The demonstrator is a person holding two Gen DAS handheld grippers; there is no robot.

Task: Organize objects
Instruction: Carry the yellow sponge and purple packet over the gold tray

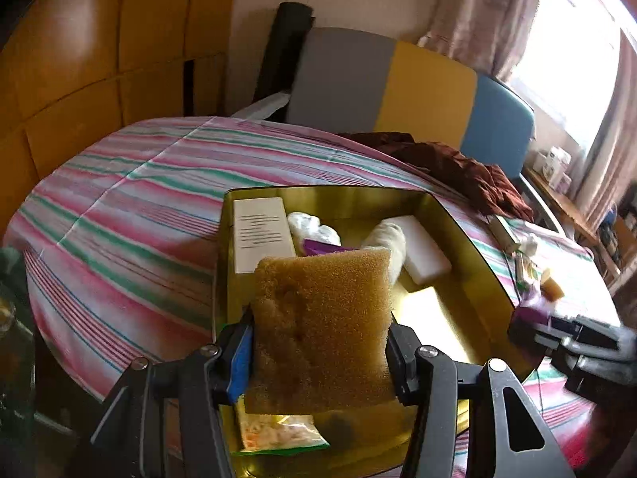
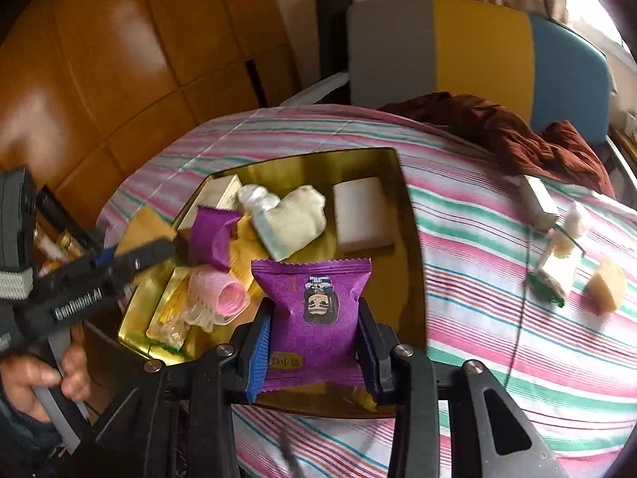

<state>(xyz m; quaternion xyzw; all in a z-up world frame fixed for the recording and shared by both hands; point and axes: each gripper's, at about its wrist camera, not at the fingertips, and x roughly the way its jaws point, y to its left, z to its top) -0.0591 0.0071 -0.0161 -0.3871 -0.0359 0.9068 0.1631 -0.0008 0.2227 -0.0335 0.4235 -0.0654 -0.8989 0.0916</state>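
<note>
The left gripper (image 1: 320, 344) is clamped on a yellow sponge (image 1: 320, 326), holding it upright over the near end of a gold tin (image 1: 458, 235) that sits on a striped tablecloth (image 1: 131, 215). The right gripper (image 2: 314, 342) pinches a purple snack packet (image 2: 314, 310) by its 2 side edges, above the near edge of the same tin (image 2: 402, 183).

Inside the tin lie a white box (image 1: 260, 231), a white block (image 1: 422, 247), a rolled white cloth (image 2: 294, 219), a second purple packet (image 2: 213, 237), a pink hair roller (image 2: 223, 298) and a clear bag of snacks (image 1: 278, 432).

On the tablecloth to the right of the tin, well apart from it, are a small yellow sponge piece (image 2: 607, 285), a small white box (image 2: 539, 201) and a few other small items too blurred to name. A dark red cloth (image 2: 513, 131) is heaped at the far edge of the table, in front of a gray, yellow and blue chair back (image 2: 477, 47).
</note>
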